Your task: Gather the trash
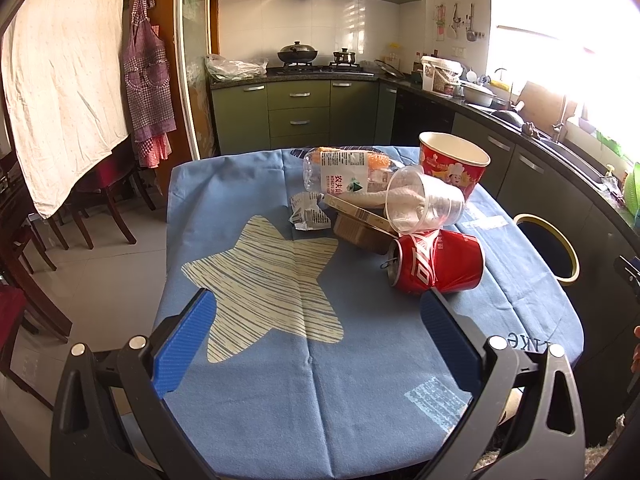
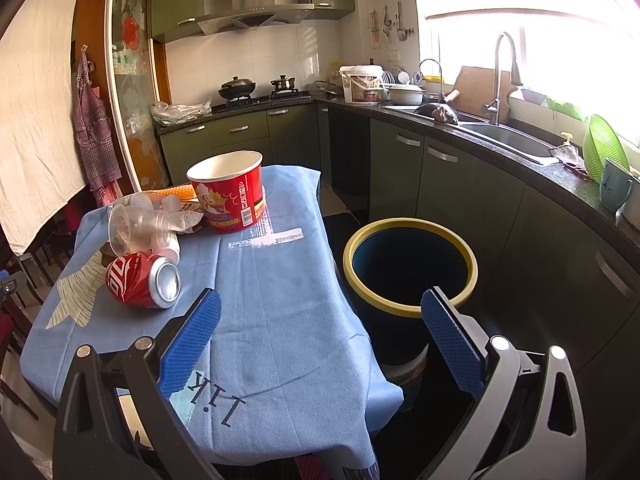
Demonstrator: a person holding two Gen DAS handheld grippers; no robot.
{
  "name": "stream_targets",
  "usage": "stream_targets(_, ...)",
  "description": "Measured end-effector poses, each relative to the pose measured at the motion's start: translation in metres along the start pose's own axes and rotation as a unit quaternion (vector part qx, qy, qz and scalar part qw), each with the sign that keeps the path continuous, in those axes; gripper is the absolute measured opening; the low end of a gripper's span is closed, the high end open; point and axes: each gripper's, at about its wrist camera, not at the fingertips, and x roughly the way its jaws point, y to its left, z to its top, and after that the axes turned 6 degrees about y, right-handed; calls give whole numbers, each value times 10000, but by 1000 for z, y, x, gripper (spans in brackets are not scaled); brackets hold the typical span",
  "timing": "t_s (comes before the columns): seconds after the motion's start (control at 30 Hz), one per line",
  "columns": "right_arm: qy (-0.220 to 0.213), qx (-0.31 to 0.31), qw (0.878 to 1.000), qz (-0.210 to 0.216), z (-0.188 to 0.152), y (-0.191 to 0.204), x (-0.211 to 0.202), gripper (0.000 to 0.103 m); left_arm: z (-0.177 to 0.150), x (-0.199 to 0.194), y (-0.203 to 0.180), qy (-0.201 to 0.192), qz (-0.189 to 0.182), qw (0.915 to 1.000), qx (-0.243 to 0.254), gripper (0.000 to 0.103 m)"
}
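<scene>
Trash pile on blue-clothed table (image 1: pixel 360 380), both grippers empty and wide open.

Crushed red soda can (image 1: pixel 436 266) lies on its side nearest the left gripper (image 1: pixel 318 312), whose right fingertip sits just beside it without contact. Behind the can a clear plastic cup (image 1: pixel 424 202) holding crumpled white paper lies tilted on a flat cardboard box (image 1: pixel 360 224). A clear plastic bottle (image 1: pixel 340 172) lies farther back, a crumpled wrapper (image 1: pixel 308 214) to its front left. A red paper bucket (image 2: pixel 226 196) stands upright at the far side. The right gripper (image 2: pixel 320 304) hovers above the table edge, near a dark, yellow-rimmed bin (image 2: pixel 410 264) on the floor beside the table.
</scene>
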Motion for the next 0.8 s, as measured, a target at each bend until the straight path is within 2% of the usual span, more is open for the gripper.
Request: stream_targets(0.8, 19, 3, 10000, 8, -1, 1, 2, 99, -1, 2, 0, 61, -60, 10000, -31, 97)
